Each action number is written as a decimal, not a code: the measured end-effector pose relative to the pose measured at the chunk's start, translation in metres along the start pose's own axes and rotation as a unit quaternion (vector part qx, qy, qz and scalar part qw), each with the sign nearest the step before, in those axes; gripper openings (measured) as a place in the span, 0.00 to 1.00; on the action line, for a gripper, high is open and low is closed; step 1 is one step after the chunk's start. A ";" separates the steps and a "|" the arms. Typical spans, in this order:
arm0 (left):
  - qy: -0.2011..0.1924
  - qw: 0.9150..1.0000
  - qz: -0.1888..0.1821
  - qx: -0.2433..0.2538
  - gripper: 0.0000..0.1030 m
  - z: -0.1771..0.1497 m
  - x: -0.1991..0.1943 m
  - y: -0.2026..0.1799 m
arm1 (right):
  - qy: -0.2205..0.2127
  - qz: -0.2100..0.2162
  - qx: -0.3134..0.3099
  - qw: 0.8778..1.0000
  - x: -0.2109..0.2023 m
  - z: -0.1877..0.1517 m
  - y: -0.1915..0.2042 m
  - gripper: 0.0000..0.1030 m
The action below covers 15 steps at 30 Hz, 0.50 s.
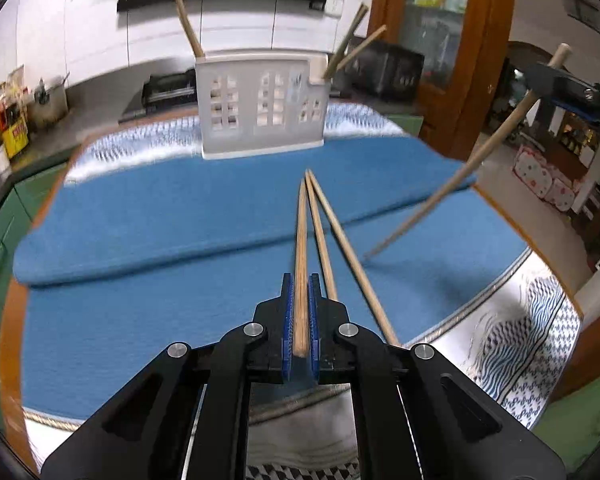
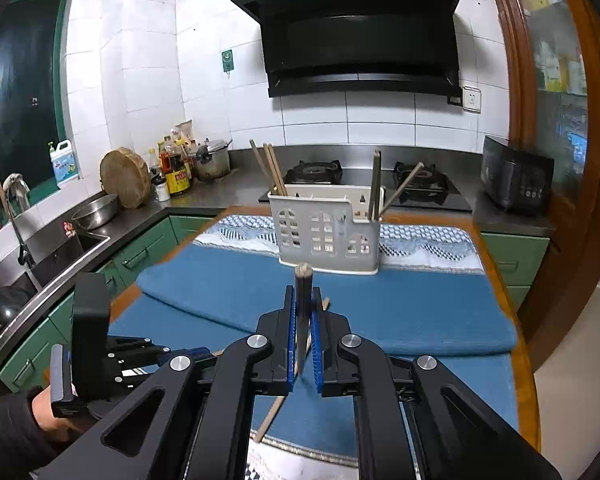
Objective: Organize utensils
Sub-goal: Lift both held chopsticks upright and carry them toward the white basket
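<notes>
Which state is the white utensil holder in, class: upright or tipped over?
Upright. The white utensil holder stands on its base on the blue cloth, and the chopsticks in it poke out of its open top.

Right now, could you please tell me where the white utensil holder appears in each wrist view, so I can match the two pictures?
Left wrist view: the white utensil holder stands upper centre, at the far edge of the blue towel.
Right wrist view: the holder stands centre, just right of the middle, before the stove.
Shared landmark: the black range hood, on the wall behind it.

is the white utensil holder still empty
No, the white utensil holder already has several chopsticks standing in its left and right compartments.
</notes>
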<state>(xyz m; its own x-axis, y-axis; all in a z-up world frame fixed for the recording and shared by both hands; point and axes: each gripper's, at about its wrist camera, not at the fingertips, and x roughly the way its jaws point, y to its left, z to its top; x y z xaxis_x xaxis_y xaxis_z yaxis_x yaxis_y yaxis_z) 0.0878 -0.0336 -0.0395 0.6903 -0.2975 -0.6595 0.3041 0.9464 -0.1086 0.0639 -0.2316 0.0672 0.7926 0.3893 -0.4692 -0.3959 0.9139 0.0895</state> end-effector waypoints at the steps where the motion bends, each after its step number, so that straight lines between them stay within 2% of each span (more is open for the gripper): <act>1: -0.004 1.000 -0.002 0.001 0.05 0.003 -0.002 0.001 | 0.001 0.000 -0.004 1.000 0.002 0.004 0.000 0.06; 9: -0.027 0.999 -0.021 0.015 0.05 0.030 -0.008 0.003 | 0.013 0.006 -0.026 1.000 0.019 0.037 -0.002 0.06; 15: -0.050 0.998 -0.015 0.029 0.05 0.052 -0.013 0.008 | 0.009 0.003 -0.042 0.999 0.027 0.072 -0.006 0.06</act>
<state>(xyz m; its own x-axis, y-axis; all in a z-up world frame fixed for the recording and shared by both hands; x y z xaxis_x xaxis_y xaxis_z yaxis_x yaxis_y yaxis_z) 0.1150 -0.0286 0.0069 0.7417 -0.3387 -0.5789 0.3607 0.9291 -0.0815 0.1210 -0.2179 0.1169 0.7828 0.3912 -0.4839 -0.4376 0.8990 0.0189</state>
